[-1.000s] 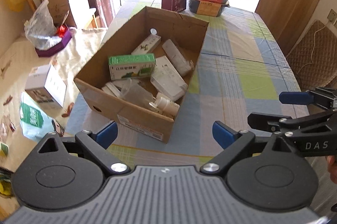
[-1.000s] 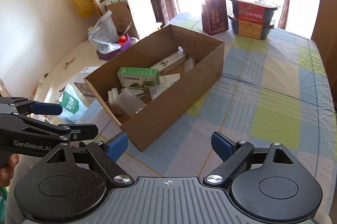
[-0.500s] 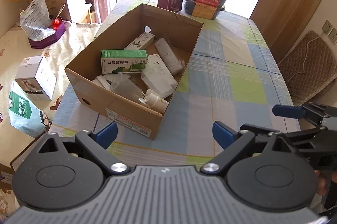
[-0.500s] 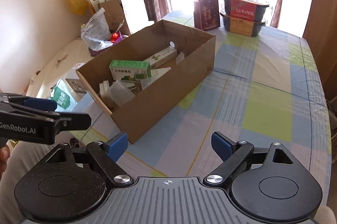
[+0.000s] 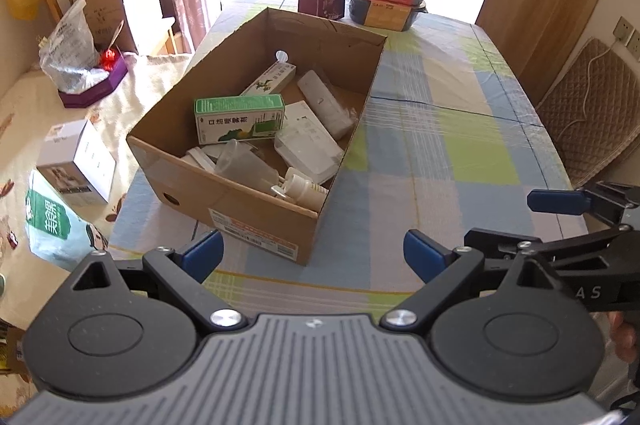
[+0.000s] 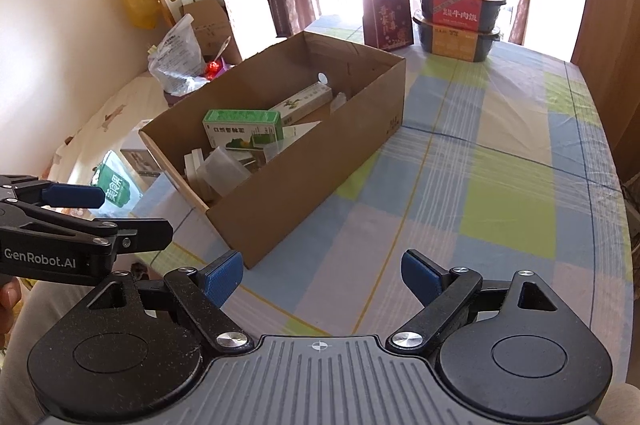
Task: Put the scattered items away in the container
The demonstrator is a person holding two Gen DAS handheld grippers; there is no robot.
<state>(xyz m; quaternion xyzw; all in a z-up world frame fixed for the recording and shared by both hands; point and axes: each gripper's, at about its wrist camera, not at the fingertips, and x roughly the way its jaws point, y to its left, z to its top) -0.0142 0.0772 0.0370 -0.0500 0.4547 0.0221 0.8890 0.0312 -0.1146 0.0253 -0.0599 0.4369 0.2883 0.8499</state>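
I held both tools back from the near edge of the checked tablecloth (image 5: 432, 161), the left gripper (image 5: 314, 252) and the right gripper (image 6: 320, 275) each spread wide with nothing between the blue pads. The cardboard box (image 5: 240, 201) sat ahead of me on the cloth, already holding the green medicine carton (image 5: 239, 119), a long slim carton (image 5: 269, 80), a clear plastic cup (image 5: 240, 163), a small white bottle (image 5: 306, 187) and flat white packs. I saw no loose item left on the cloth itself, so I judged the gathering done or nearly so; any next move called for finding a stray first.
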